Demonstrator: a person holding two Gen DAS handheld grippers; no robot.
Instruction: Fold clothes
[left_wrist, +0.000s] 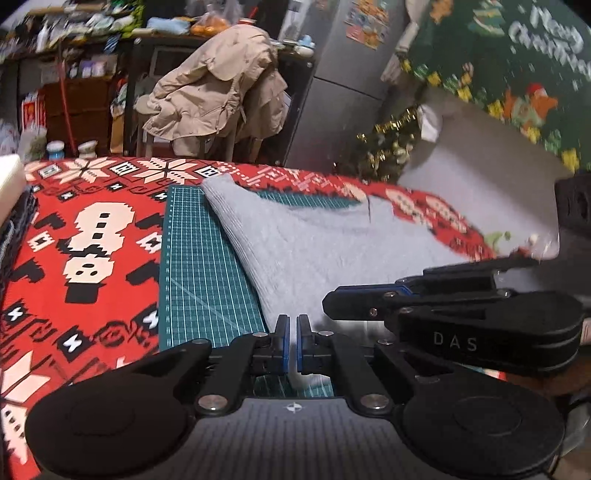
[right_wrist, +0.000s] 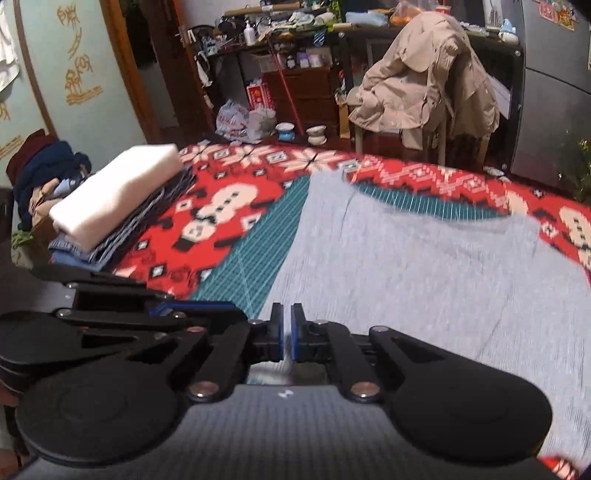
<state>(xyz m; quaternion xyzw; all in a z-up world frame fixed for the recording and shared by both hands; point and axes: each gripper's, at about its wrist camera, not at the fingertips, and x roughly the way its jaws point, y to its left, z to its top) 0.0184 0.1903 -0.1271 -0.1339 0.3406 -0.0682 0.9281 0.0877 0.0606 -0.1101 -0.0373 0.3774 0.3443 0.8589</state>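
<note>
Gripping: left gripper (left_wrist: 293, 345) has its blue pads drawn nearly together with pale grey cloth showing between and below them; it appears clenched on the near edge of the grey garment (left_wrist: 314, 243).
Right tool: right gripper (right_wrist: 287, 336) likewise has its pads close together at the garment's near hem, grey fabric just visible in the narrow gap; it appears to pinch the cloth.
Garment: spread over the green cutting mat (left_wrist: 199, 258) and spilling onto the red patterned tablecloth (left_wrist: 74, 236); one part is lifted at the right of the left wrist view, blurred.
Edges: the garment's left edge runs diagonally across the mat; the far edge dips in a curve, showing mat beneath.
Open room: a bare strip of mat and broad tablecloth lie left of the garment.
Obstacles: a stack of folded clothes (right_wrist: 118, 206) topped by a white piece sits at the table's left edge, apart from the garment.
Beyond: a beige coat (right_wrist: 424, 77) draped on a chair stands past the far table edge, with a grey fridge (left_wrist: 347, 74) beside it.
</note>
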